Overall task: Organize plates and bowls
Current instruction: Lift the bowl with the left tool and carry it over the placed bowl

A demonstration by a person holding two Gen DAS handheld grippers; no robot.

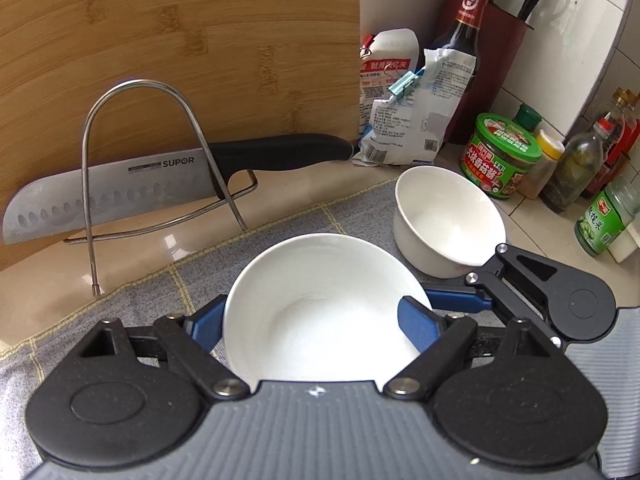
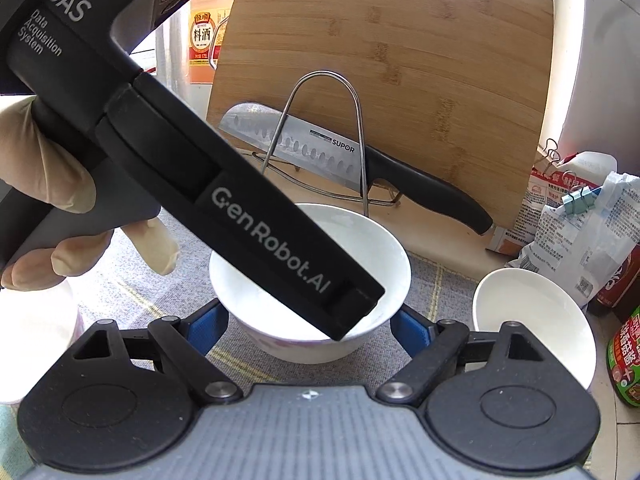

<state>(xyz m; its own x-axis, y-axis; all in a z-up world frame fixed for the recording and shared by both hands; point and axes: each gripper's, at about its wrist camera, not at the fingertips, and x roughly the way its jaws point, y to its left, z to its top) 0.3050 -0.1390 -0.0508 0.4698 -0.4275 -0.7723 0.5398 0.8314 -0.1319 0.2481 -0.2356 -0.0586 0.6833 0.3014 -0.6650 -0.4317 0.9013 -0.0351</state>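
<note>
A white bowl [image 1: 320, 312] sits tilted over the grey checked cloth [image 1: 168, 292]. My left gripper [image 1: 312, 328] is shut on it, with a blue pad against each side. In the right wrist view the same bowl [image 2: 320, 248] lies between the pads of my right gripper [image 2: 310, 332], which press on its lower wall. The left gripper's black housing [image 2: 256, 224] crosses over the bowl, held by a gloved hand [image 2: 48, 184]. One blue finger [image 1: 456, 299] of the right gripper reaches the bowl's right edge. A second white bowl [image 1: 448, 220] [image 2: 532, 320] stands upright to the right.
A bamboo cutting board [image 1: 180, 40] leans at the back. In front of it a knife [image 1: 120, 196] rests in a wire rack [image 1: 140, 152]. Clipped bags [image 1: 408, 104], sauce bottles [image 1: 468, 40] and jars [image 1: 500, 156] crowd the right side. A white cup [image 2: 36, 340] stands at far left.
</note>
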